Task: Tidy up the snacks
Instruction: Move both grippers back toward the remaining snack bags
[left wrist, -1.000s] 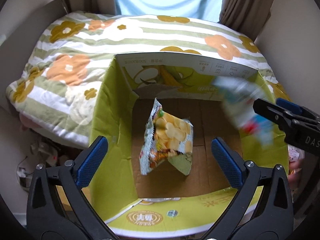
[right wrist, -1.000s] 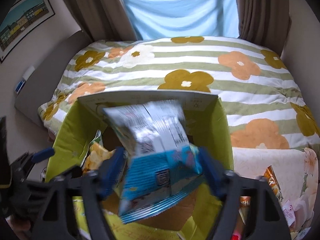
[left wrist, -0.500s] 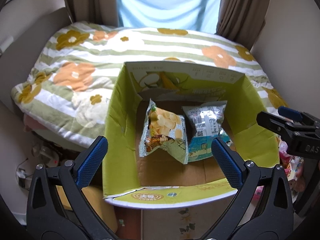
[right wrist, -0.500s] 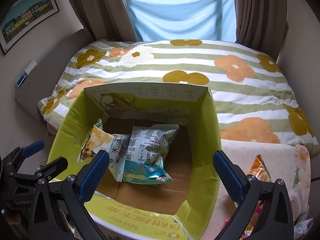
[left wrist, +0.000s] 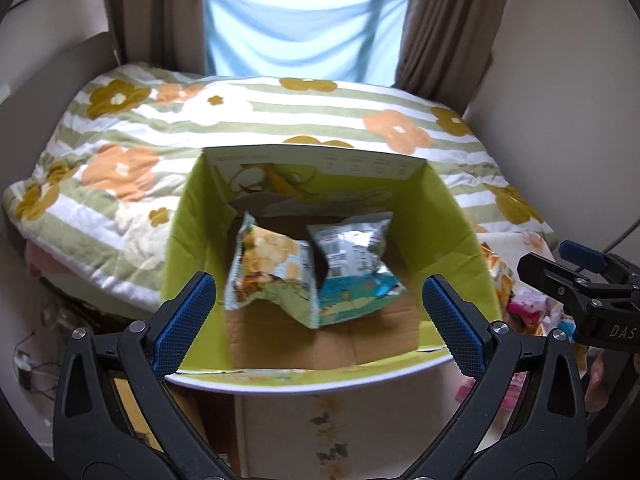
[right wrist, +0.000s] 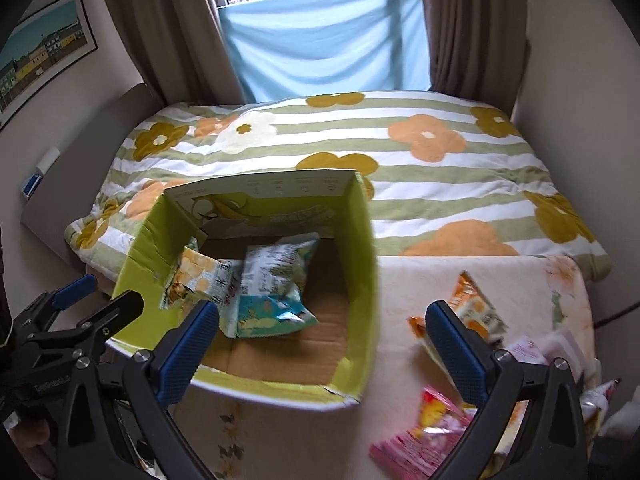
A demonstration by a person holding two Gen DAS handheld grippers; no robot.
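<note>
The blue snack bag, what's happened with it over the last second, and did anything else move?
The right gripper let go of the blue snack bag; it now lies in the green box against the yellow chip bag. That gripper, jaws open, has swung right toward the orange packet and pink packet on the cloth. The left gripper stayed open and empty; box and chip bag unmoved.

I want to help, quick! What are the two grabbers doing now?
Left gripper: open, holding nothing, over the box.
Right gripper: open, holding nothing.
</note>
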